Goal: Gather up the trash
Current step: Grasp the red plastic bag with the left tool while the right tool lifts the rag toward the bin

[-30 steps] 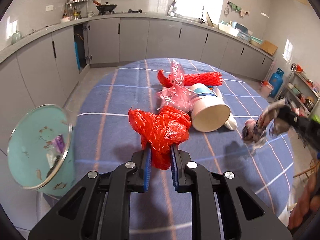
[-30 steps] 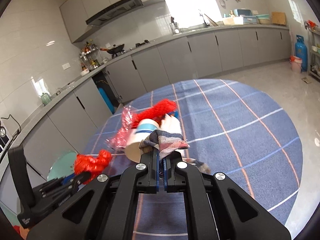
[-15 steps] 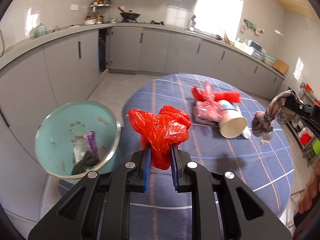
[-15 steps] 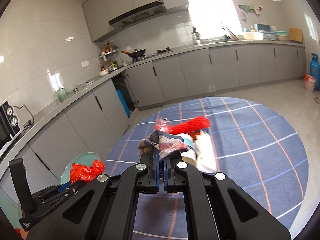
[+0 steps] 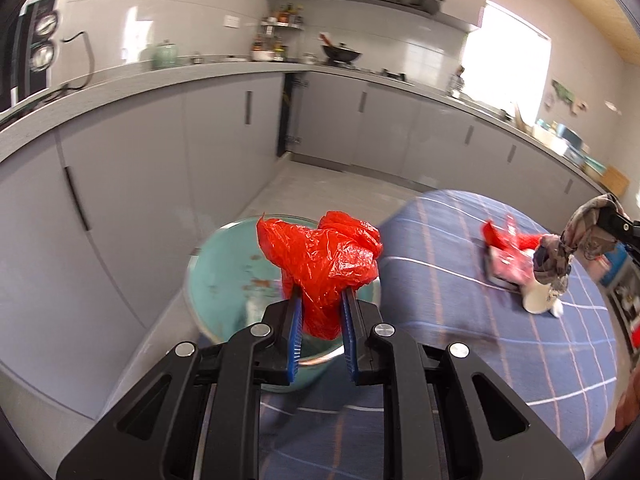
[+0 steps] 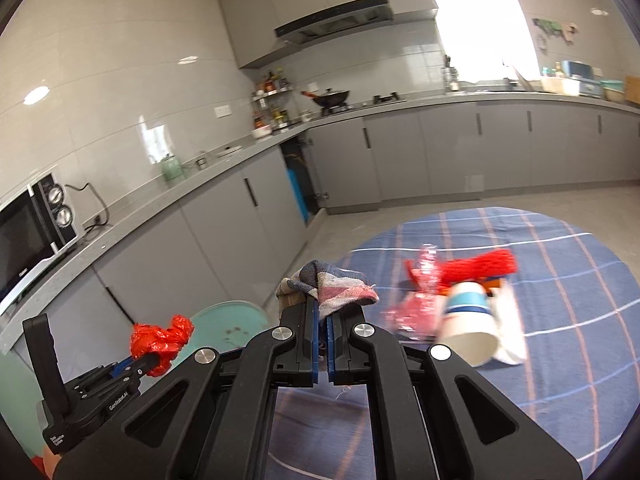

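My left gripper (image 5: 320,312) is shut on a crumpled red plastic bag (image 5: 324,256) and holds it above the teal trash bin (image 5: 224,264) beside the table. It also shows in the right wrist view (image 6: 160,338). My right gripper (image 6: 323,320) is shut on a checked cloth rag (image 6: 328,290), held over the table's near edge; the rag also shows in the left wrist view (image 5: 560,252). On the blue checked tablecloth (image 6: 560,320) lie a paper cup (image 6: 468,320) on its side, a red foam net (image 6: 480,266), a pink plastic wrapper (image 6: 416,304) and a white tissue (image 6: 510,320).
Grey kitchen cabinets (image 6: 440,152) run along the walls behind the table. A microwave (image 6: 28,228) stands on the counter at the left. The bin (image 6: 228,324) stands on the floor between table and cabinets, with some litter inside.
My left gripper has swung left off the table with the red bag until it hangs over the bin. My right gripper has lifted and turned left with the rag.
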`<control>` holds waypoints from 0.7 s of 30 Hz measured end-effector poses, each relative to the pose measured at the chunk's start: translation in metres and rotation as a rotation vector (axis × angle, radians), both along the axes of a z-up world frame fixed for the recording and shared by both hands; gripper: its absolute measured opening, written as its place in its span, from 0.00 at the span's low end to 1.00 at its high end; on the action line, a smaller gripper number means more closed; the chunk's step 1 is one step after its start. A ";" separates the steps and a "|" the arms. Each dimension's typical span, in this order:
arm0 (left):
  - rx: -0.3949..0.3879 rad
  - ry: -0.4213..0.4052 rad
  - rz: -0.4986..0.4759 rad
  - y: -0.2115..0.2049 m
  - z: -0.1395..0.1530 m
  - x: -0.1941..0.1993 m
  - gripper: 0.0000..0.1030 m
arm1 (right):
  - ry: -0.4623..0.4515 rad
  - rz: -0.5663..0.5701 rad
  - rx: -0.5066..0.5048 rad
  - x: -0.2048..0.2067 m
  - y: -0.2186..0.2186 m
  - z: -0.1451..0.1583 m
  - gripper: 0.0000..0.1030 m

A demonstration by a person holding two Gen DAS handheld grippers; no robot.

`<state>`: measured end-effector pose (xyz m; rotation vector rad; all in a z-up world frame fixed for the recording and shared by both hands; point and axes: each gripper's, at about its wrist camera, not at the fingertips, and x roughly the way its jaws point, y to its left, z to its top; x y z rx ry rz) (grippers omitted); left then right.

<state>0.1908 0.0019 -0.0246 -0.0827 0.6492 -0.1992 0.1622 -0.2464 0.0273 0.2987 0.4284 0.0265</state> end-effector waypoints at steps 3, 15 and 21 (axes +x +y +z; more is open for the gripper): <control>-0.004 0.001 0.037 0.016 0.000 0.001 0.17 | 0.008 0.040 0.009 0.013 0.015 0.000 0.04; -0.021 0.035 0.121 0.053 -0.013 0.015 0.17 | 0.030 0.180 -0.012 0.060 0.089 -0.001 0.04; -0.018 0.054 0.135 0.054 -0.018 0.027 0.17 | 0.073 0.227 -0.031 0.081 0.120 -0.017 0.04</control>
